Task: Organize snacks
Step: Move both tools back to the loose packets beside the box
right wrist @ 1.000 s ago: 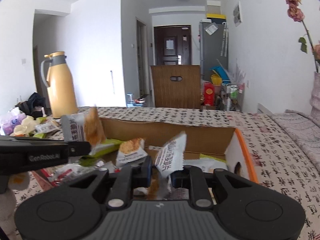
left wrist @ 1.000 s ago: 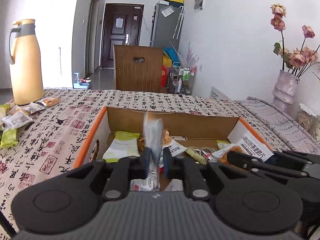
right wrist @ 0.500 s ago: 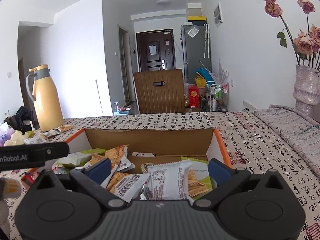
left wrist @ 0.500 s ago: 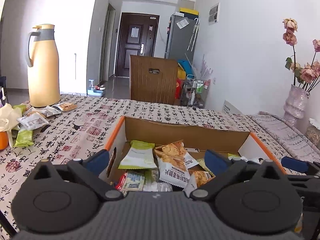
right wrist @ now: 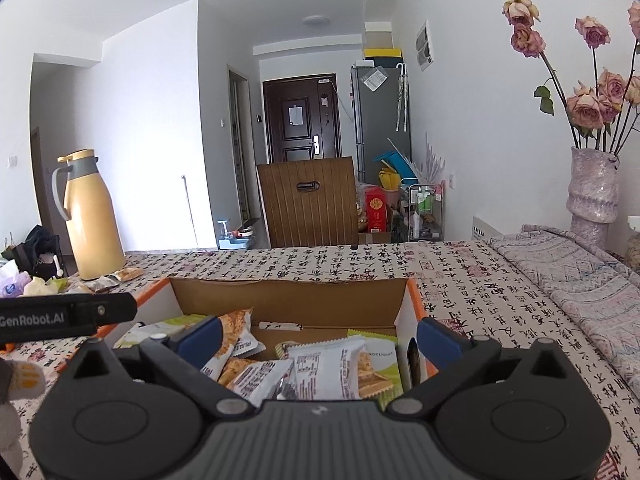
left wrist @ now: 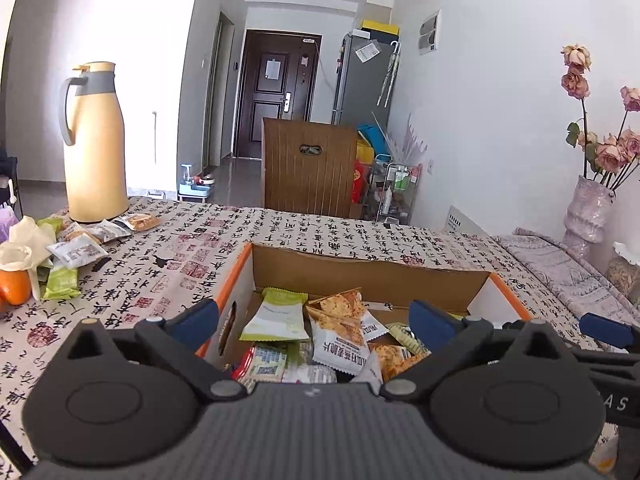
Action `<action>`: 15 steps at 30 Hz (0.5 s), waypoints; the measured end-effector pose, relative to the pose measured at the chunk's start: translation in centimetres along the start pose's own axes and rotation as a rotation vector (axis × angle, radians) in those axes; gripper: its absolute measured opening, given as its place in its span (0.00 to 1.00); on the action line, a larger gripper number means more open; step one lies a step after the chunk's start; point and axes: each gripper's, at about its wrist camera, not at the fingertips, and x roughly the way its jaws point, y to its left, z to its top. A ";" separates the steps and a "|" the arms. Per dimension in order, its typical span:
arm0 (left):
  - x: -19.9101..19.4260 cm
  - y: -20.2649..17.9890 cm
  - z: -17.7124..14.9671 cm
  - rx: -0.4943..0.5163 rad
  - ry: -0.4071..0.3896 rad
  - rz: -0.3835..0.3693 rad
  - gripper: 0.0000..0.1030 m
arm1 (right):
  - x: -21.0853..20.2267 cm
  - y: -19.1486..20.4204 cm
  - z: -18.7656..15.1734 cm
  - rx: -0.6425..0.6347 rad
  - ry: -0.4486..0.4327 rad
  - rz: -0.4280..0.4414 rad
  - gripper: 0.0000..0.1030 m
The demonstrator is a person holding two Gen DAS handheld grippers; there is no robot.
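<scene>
- Blue pads of the left gripper point(left wrist: 314, 322) stand wide apart with nothing between them; one second ago they were pressed on a silvery snack packet held upright over the box.
- The right gripper point(right wrist: 318, 334) is the same: its blue pads are spread wide and empty, while one second ago they pinched a white packet with printed text.
- Both packets are released now and lie inside the cardboard box point(left wrist: 360, 266) (I judge that the white packet with cracker picture point(left wrist: 340, 344) near the left jaws is the one that was dropped, but I cannot be sure).
- In the right wrist view, white packets point(right wrist: 328, 368) lie flat on the heap just in front of the open jaws, beside a green-edged one.
- Both grippers are also a little higher and further back than half a second ago, so more of the box is seen below them.
- For the task this means one deposit is complete from each hand, and both hands are free for a new pick.
- More loose snacks point(left wrist: 80, 246) wait on the patterned tablecloth point(left wrist: 180, 264), near the yellow thermos jug point(left wrist: 94, 144) at the left, well apart from the box.
- I judge that the task is only partly done, and the left hand is the closer one to that pile.
</scene>
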 end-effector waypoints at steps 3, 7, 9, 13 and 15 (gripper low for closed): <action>-0.9 0.1 -0.3 -0.004 0.005 -0.002 1.00 | -1.0 0.2 -0.3 -0.003 0.006 0.003 1.00; -2.2 0.2 -0.9 0.000 0.011 0.002 1.00 | -2.4 0.5 -0.9 -0.014 0.017 0.006 1.00; -2.9 0.3 -1.3 0.002 0.016 0.003 1.00 | -3.1 0.6 -1.3 -0.017 0.023 0.009 1.00; -4.2 0.8 -2.2 0.004 0.026 0.004 1.00 | -4.3 1.0 -2.2 -0.028 0.041 0.016 1.00; -4.7 1.0 -2.6 0.005 0.033 0.004 1.00 | -5.0 1.1 -2.6 -0.031 0.049 0.016 1.00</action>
